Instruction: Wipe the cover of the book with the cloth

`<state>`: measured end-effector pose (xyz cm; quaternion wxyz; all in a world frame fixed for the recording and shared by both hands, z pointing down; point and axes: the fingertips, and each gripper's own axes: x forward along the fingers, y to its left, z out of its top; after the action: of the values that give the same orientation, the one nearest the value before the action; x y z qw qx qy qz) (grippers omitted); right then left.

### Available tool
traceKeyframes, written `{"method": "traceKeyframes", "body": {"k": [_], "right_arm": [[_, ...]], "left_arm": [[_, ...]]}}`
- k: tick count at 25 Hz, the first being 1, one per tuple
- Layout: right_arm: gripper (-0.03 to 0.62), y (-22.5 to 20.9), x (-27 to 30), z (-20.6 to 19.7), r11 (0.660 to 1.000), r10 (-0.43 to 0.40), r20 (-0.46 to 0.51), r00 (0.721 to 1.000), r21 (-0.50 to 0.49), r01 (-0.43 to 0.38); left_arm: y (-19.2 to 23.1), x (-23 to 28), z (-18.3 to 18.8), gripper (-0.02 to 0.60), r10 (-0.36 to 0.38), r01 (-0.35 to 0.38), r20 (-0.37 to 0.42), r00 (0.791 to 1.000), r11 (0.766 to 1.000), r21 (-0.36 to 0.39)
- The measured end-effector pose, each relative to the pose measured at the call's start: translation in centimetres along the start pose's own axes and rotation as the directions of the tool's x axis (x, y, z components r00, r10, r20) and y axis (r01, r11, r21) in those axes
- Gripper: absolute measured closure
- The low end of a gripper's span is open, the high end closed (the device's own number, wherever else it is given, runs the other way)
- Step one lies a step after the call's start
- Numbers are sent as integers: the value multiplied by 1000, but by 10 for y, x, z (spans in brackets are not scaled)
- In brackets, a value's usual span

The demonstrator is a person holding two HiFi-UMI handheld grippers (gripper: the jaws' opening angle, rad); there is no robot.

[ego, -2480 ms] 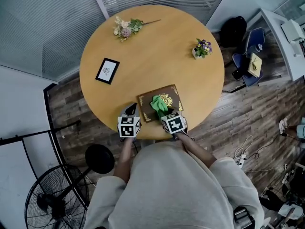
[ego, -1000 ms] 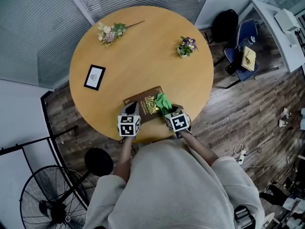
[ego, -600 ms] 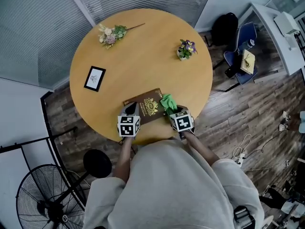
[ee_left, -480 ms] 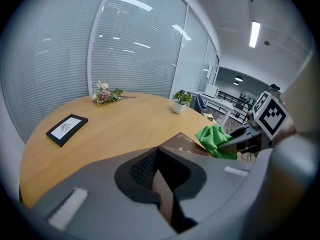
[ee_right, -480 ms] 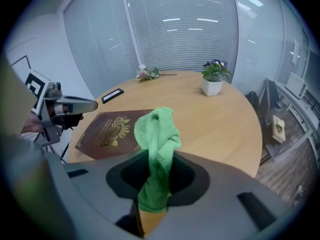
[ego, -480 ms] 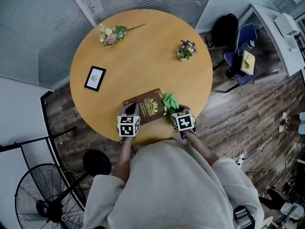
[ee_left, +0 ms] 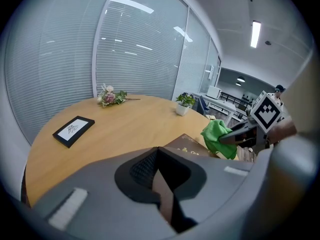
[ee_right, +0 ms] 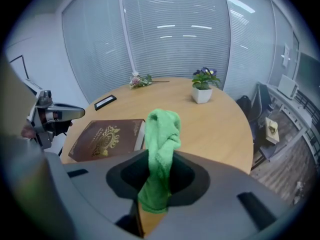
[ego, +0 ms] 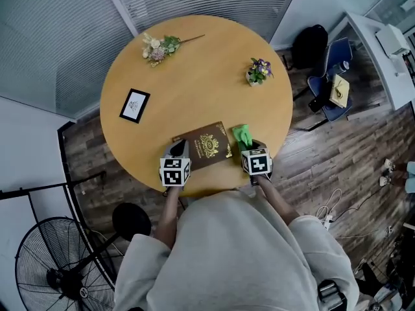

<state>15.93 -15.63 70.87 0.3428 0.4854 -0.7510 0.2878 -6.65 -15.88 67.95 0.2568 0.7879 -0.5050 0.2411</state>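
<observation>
A dark brown book [ego: 206, 146] with a gold crest lies near the round table's [ego: 194, 76] front edge. My right gripper [ego: 249, 149] is shut on a green cloth [ego: 243, 135], which hangs just off the book's right edge over bare wood. In the right gripper view the cloth [ee_right: 161, 149] sticks up out of the jaws, with the book [ee_right: 107, 136] to its left. My left gripper [ego: 177, 149] sits at the book's near-left corner. Its jaws are together, with only a thin brown strip showing between them [ee_left: 159, 156].
A black picture frame [ego: 134, 105] lies on the left of the table. A flower sprig [ego: 159, 46] is at the far side and a small potted plant [ego: 258, 71] at the far right. A fan [ego: 61, 271] stands on the floor at lower left, and a chair [ego: 327, 76] at the right.
My right gripper has carried the green cloth rightward across the cover and off the book's right edge. My left gripper has stayed at the book's corner.
</observation>
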Motion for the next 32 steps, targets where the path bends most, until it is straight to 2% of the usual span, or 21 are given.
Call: {"method": "traceKeyframes", "body": {"k": [8,14,22,32], "right_arm": [[496,15,0,40,999,27,83,996,-30,-24],[496,36,0,84,996,58,163,985,-77,-46],[497,61,-7,152,988,105,278,955,-136,-69],[497,85,-25,218,977,130,393,910,-205,-52]], "left_arm": [[19,-14,8,572,33,-33,21,999,999,-2],[45,-30,29,572,73,-73,66,995,997,0],[74,-51,65,572,114,-116,135,984,993,7],[100,-78,113,572,146,-156,229,962,987,26]]}}
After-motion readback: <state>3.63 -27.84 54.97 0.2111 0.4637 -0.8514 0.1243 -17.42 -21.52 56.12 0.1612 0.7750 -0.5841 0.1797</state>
